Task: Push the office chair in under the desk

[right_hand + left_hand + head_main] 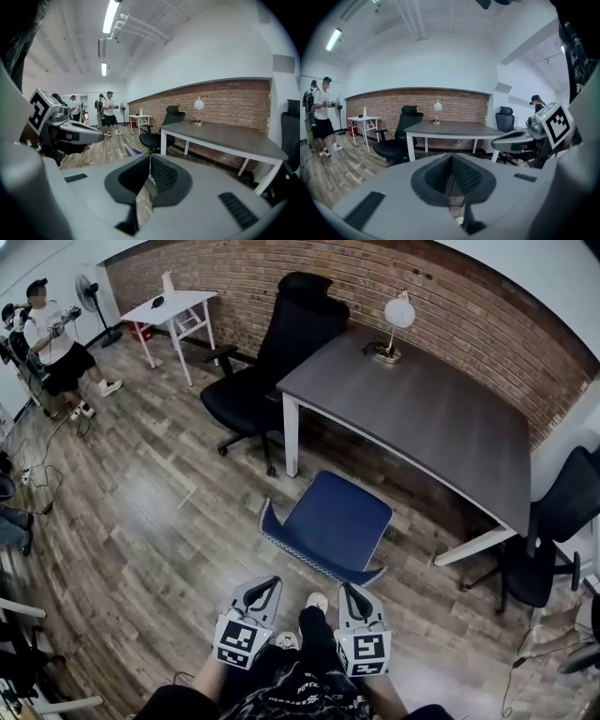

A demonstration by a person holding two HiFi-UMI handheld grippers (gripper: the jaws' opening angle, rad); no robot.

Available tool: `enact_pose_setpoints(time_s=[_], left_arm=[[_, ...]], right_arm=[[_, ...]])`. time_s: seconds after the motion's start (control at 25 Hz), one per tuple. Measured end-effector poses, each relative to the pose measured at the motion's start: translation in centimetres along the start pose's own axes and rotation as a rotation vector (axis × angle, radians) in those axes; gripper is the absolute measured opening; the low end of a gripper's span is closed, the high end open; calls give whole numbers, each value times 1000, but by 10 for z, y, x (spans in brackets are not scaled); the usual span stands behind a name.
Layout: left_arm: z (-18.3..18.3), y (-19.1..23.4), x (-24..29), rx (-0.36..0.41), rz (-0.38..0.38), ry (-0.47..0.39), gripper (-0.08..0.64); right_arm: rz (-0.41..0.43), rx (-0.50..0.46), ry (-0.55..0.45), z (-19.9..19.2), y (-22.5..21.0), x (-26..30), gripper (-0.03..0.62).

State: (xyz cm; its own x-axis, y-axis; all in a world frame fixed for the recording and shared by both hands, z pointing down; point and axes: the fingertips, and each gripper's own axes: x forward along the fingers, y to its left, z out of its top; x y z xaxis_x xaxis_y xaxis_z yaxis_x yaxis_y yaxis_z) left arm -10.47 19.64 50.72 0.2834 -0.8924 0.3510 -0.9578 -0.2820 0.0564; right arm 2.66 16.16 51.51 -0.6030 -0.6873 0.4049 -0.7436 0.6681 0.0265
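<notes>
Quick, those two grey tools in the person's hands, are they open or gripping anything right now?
Left grey tool: closed, holding nothing.
Right grey tool: closed, holding nothing.

readable text: none | white print (298,697) on dark garment (272,688): too blurred to read

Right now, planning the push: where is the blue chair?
In the head view, the blue chair stands mid-frame, just ahead of the left gripper and right gripper, at the near edge of the gray desk.
</notes>
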Motion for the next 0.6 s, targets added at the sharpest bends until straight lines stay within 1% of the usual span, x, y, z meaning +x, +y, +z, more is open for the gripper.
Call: enact_pose_setpoints(time_s=[0.2,0.32,0.6], left_arm=[[9,8,24,1,-26,18,8],[9,13,35,-1,-29,31,8],[11,20,58,-32,-35,53,8]], right_arm=[[43,-8,40,3,-5,21,6],[66,-3,59,1,-10,29,6],[121,9,85,7,-18,53,6]])
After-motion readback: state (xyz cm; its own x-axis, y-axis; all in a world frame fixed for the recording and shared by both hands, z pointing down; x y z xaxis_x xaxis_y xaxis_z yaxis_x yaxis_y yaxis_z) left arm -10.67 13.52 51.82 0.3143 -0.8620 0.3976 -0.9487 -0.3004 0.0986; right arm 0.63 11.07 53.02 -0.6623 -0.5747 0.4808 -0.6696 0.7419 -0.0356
